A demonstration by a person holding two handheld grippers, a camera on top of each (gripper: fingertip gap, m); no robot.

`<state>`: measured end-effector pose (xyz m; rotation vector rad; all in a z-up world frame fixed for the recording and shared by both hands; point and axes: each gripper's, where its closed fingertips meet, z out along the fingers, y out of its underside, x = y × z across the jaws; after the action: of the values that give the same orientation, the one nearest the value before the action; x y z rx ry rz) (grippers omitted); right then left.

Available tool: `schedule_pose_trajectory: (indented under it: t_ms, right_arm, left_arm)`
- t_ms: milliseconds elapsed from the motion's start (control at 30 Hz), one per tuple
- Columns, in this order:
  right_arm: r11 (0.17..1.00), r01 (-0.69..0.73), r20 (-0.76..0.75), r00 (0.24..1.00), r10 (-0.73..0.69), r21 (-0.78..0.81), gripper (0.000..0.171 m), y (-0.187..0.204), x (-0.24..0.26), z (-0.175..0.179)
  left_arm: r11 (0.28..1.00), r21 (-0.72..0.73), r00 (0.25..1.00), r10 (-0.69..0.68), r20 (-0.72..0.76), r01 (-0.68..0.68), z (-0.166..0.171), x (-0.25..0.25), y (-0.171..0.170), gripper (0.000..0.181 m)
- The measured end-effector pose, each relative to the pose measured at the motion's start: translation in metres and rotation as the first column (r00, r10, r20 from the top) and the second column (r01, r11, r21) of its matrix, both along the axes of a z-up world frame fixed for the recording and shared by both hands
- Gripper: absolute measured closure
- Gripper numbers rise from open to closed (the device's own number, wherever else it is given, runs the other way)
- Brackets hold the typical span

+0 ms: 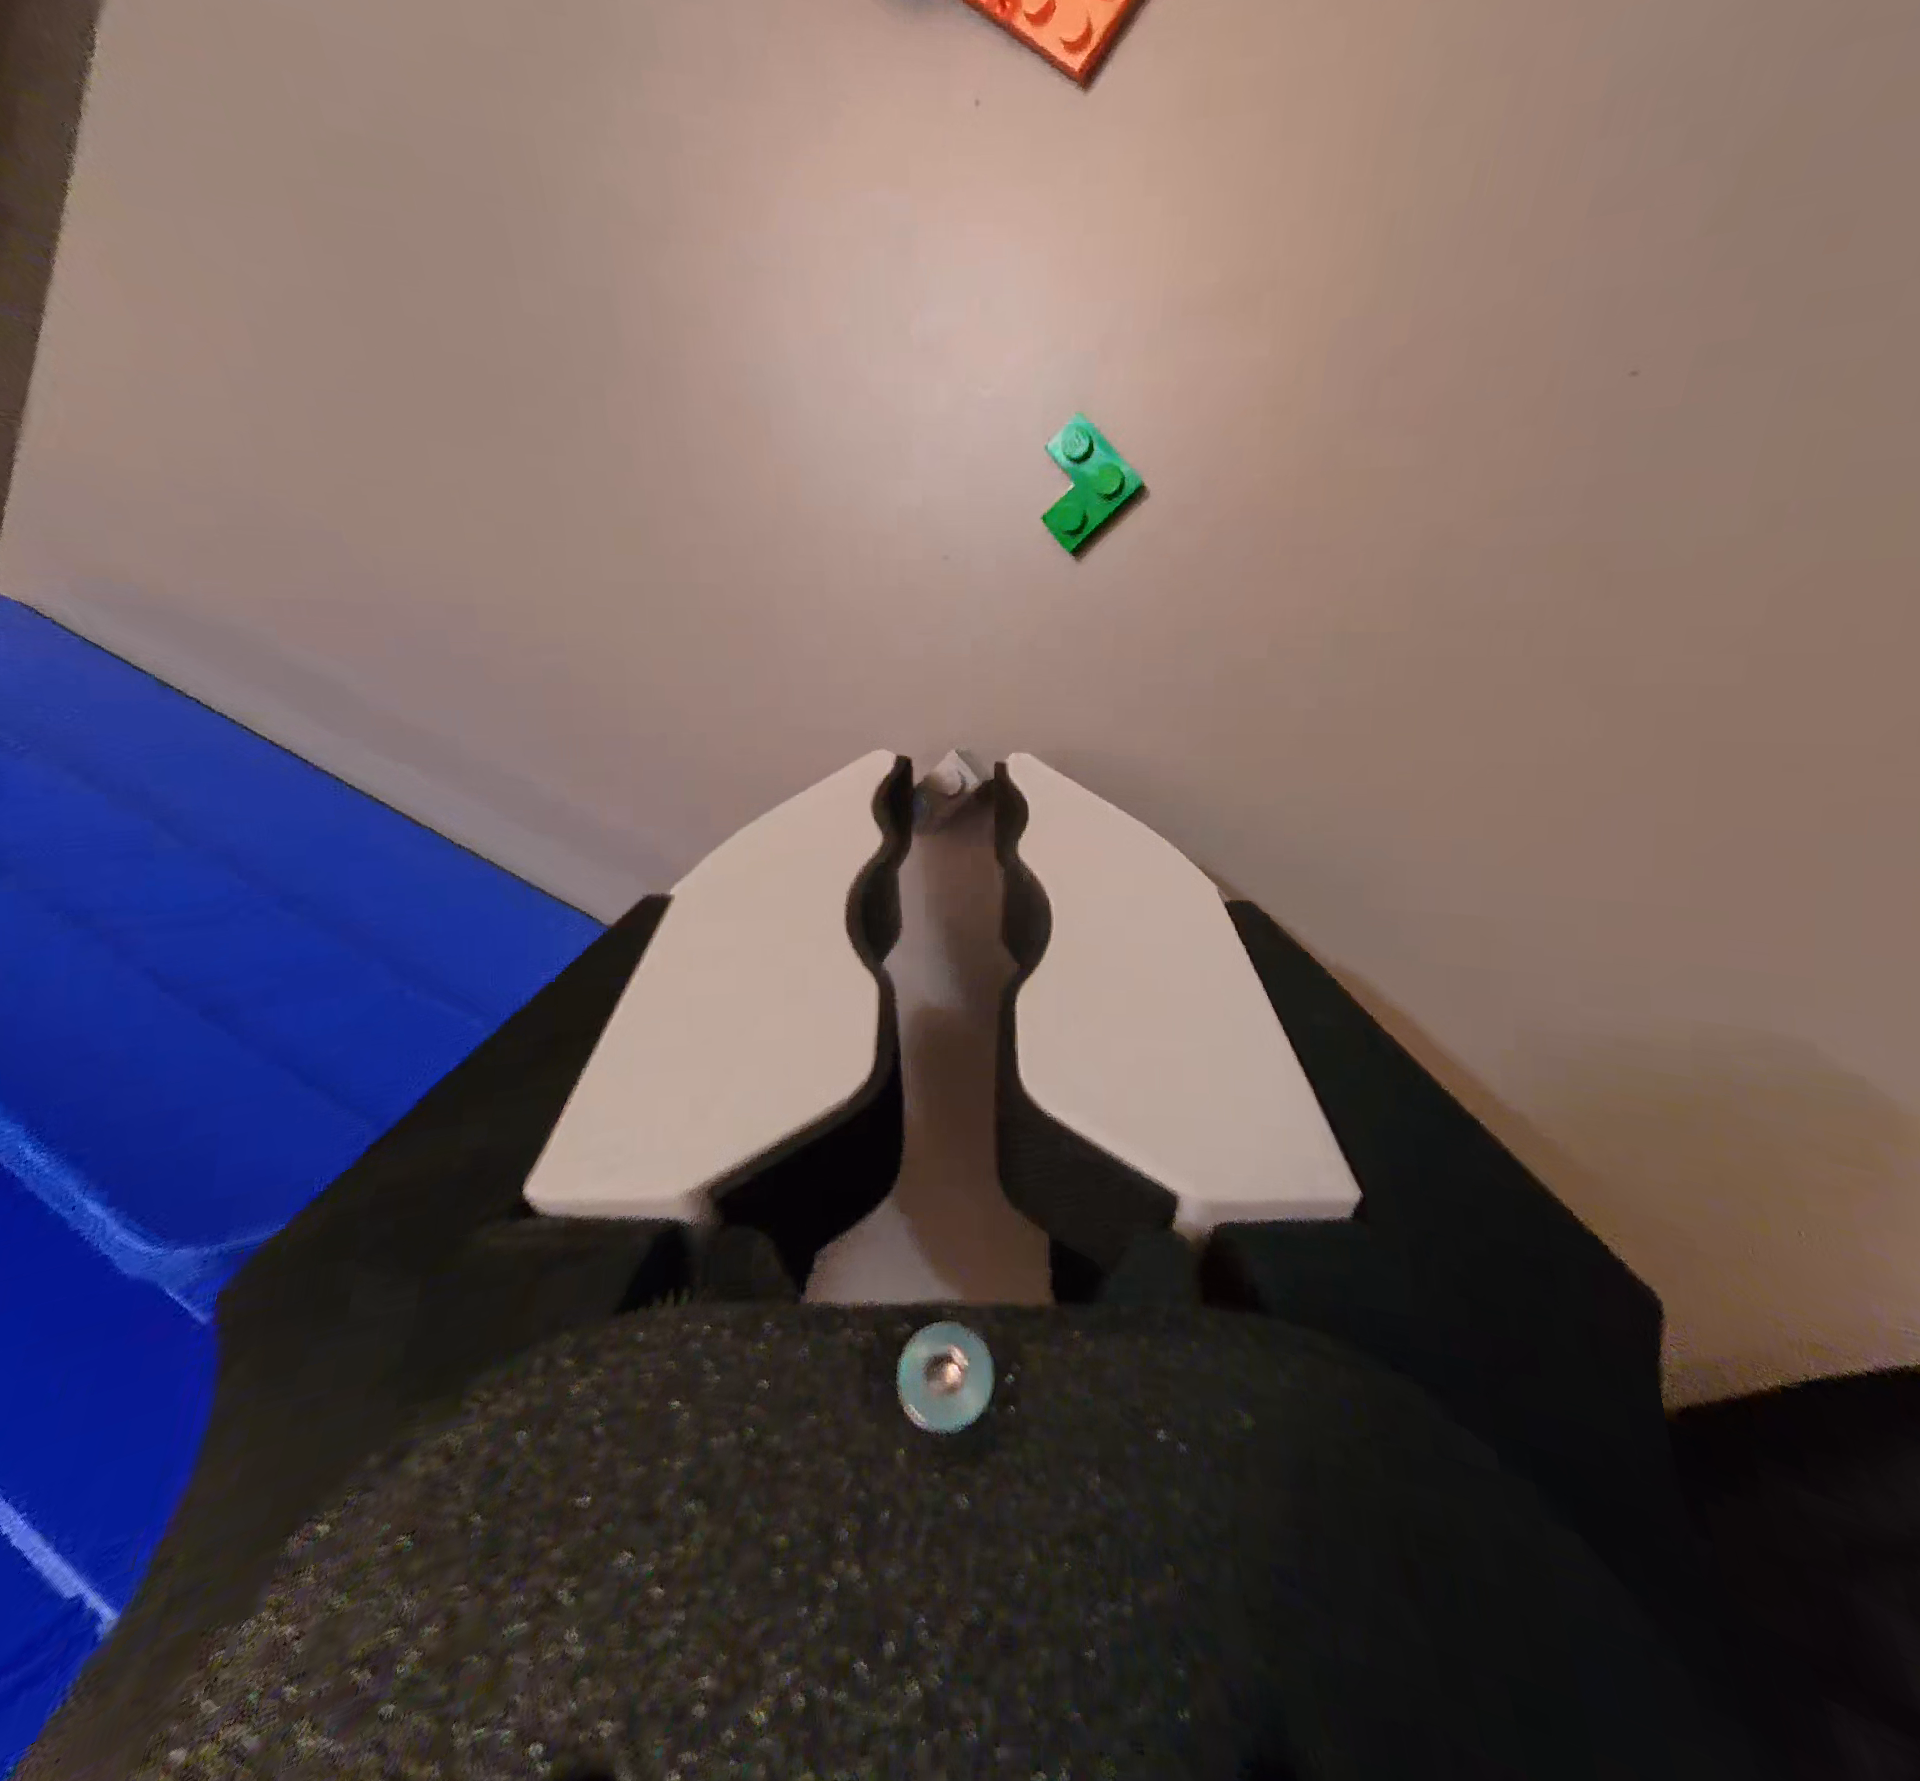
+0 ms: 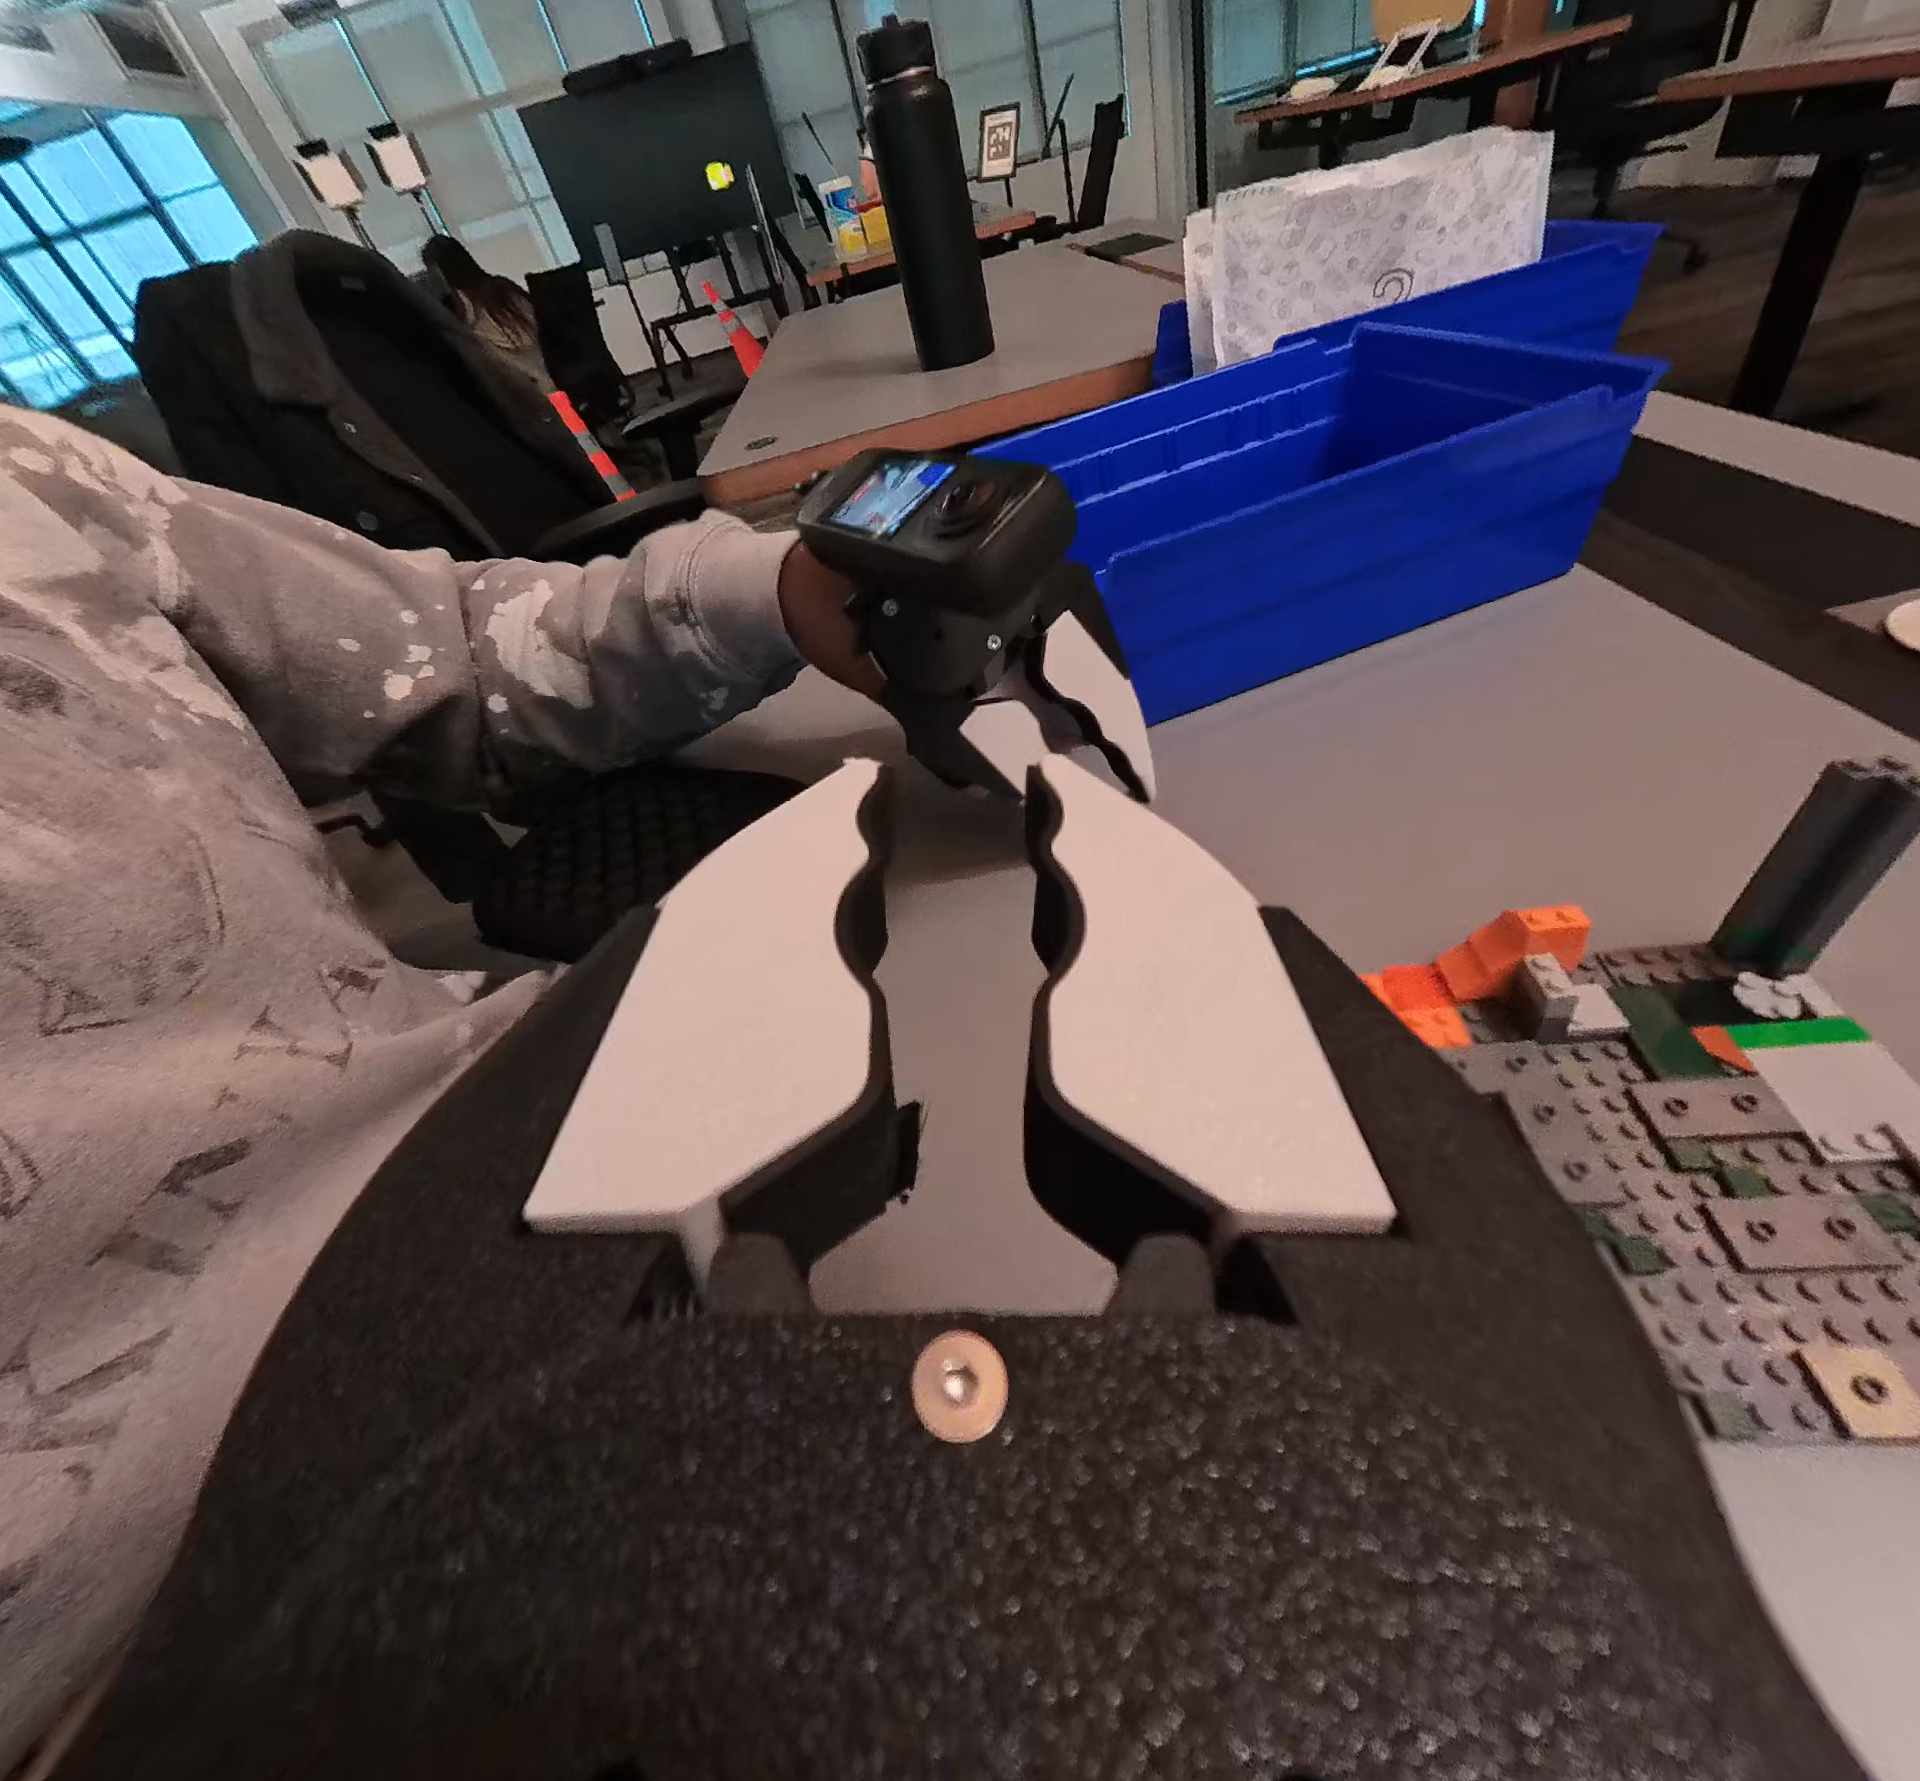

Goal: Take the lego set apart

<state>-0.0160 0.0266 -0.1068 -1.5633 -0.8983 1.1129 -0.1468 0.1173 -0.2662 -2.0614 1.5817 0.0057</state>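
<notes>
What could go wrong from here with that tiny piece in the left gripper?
1. The left gripper pinches a small grey piece at its very fingertips; it could slip or pop out.
2. If dropped, grey on the grey table would be hard to spot, unlike the loose green L-shaped plate.
3. The blue bin sits off to the side; a release here likely misses it.

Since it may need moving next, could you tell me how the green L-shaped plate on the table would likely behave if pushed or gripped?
The green L-shaped plate looks rigid, thin and light, so it would probably slide on the smooth table. Lying flat, it offers little edge to grip.
</notes>
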Motion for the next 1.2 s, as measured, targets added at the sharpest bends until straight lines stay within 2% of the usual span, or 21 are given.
schedule_pose_trajectory:
  t_ms: [200,367,500,633,733,867,1000,1067,1200]
  right_arm:
    - [0.999,-0.006,-0.009,1.000,0.006,-0.049,0.147,-0.002,-0.001,-0.007]
    - [0.999,0.033,-0.003,0.999,-0.034,-0.033,0.148,0.007,-0.015,0.004]
    - [0.988,0.153,-0.124,0.980,-0.156,-0.029,0.147,0.045,-0.032,0.042]
    - [0.950,0.312,-0.273,0.913,-0.304,-0.017,0.148,0.093,-0.051,0.075]
    - [0.933,0.360,-0.373,0.864,-0.338,-0.010,0.148,0.114,-0.072,0.088]
    - [0.931,0.363,-0.344,0.871,-0.350,-0.029,0.148,0.124,-0.109,0.073]
    - [0.893,0.446,-0.259,0.858,-0.444,-0.055,0.148,0.133,-0.122,0.044]
    - [0.851,0.521,-0.172,0.834,-0.524,-0.067,0.149,0.139,-0.120,0.020]
    - [0.818,0.576,0.136,0.809,-0.571,0.010,0.150,0.133,-0.120,-0.037]
  left_arm:
    - [1.000,-0.030,1.000,0.000,0.012,0.001,0.000,-0.002,-0.002,0.171]
    - [0.999,-0.033,0.981,0.000,0.195,0.007,0.026,0.005,-0.013,0.171]
    - [0.999,0.040,0.939,0.016,0.343,-0.032,0.063,0.002,-0.009,0.171]
    - [0.992,0.088,0.896,0.038,0.442,-0.086,0.090,-0.010,0.000,0.171]
    - [0.985,0.102,0.879,0.073,0.471,-0.137,0.100,-0.028,0.010,0.171]
    - [0.963,0.097,0.846,0.169,0.506,-0.251,0.110,-0.064,0.030,0.171]
    - [0.931,0.034,0.806,0.297,0.511,-0.365,0.102,-0.101,0.055,0.164]
    - [0.922,-0.004,0.797,0.337,0.501,-0.387,0.095,-0.109,0.060,0.151]
    - [0.929,0.025,0.809,0.308,0.500,-0.369,0.091,-0.106,0.061,0.148]
